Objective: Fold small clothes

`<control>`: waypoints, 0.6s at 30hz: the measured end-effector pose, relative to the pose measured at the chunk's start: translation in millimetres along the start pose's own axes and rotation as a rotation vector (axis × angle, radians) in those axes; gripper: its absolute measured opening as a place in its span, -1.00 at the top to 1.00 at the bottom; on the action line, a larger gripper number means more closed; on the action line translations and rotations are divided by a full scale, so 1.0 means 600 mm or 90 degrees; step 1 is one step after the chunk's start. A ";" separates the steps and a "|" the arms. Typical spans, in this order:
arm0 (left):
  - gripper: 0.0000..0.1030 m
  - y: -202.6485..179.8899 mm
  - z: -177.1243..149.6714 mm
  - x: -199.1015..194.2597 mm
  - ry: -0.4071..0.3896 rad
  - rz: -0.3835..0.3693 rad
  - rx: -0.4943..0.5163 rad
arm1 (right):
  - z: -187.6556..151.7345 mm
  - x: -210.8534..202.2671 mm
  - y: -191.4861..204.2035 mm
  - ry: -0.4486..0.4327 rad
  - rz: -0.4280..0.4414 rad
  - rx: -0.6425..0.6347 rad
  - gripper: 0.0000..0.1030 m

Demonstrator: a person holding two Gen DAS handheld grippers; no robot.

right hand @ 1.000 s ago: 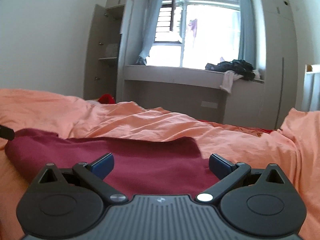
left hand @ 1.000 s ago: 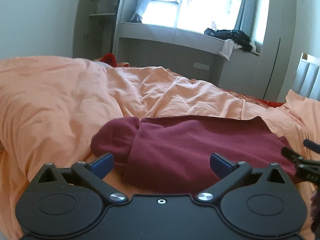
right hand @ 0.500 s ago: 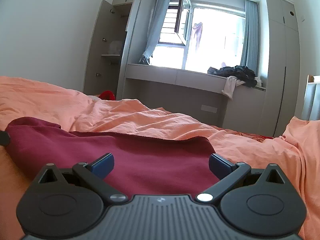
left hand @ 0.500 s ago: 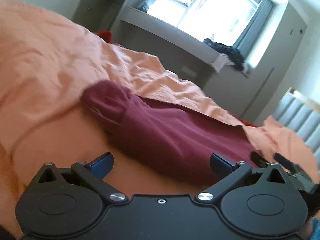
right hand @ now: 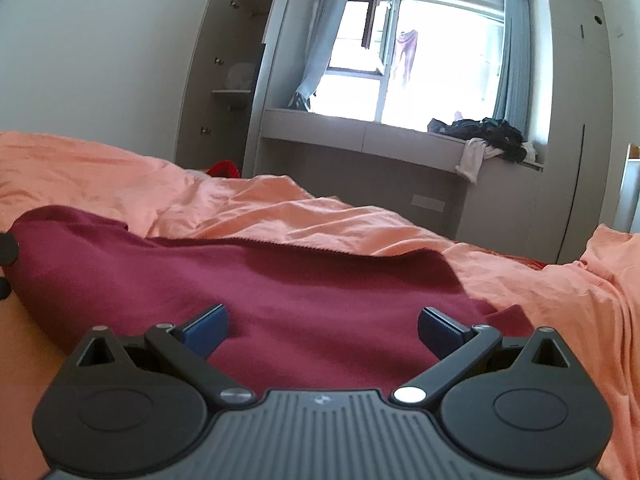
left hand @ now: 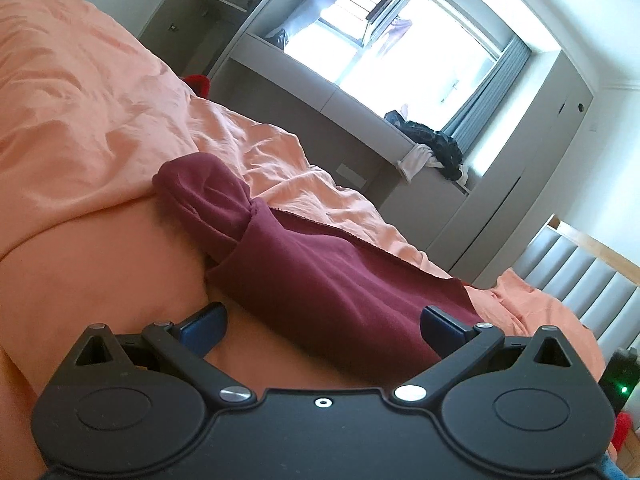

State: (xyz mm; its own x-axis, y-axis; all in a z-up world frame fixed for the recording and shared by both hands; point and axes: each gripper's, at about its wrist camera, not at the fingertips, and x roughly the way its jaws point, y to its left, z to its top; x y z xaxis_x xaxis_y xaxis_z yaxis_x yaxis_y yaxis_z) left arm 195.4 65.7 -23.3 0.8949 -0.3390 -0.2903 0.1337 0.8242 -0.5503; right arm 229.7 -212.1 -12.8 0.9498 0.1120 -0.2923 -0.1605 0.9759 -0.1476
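A dark red garment lies partly folded on the orange bed cover, with a bunched sleeve or end at its left. My left gripper is open and empty, just in front of the garment's near edge, tilted. In the right wrist view the same garment spreads flat under my right gripper, which is open and empty just above the cloth. A dark part of the left gripper shows at the left edge.
The orange bed cover is wrinkled all around the garment. A window bench with a pile of dark clothes stands beyond the bed. An open wardrobe is at the back left. A padded headboard is to the right.
The left gripper has rolled, so its view is now strongly tilted, and has shifted left of the garment. The right gripper has moved slightly closer over the cloth. Both stay open.
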 end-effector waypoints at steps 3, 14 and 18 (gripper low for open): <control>-0.99 -0.002 -0.002 -0.002 0.000 0.001 0.004 | -0.006 0.003 0.012 0.000 0.000 -0.015 -1.00; -0.99 -0.001 -0.003 -0.002 -0.002 0.002 0.007 | -0.014 -0.002 0.034 -0.025 -0.009 -0.062 -1.00; -0.99 0.000 -0.003 -0.001 -0.006 0.000 -0.003 | -0.016 -0.003 0.040 -0.032 -0.013 -0.076 -1.00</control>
State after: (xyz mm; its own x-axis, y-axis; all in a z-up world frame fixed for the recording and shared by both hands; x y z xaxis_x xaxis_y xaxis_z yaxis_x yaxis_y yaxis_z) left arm 193.9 65.2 -24.2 0.8990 -0.3343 -0.2828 0.1317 0.8224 -0.5535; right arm 221.9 -190.8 -24.7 0.9648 0.1050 -0.2413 -0.1697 0.9490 -0.2658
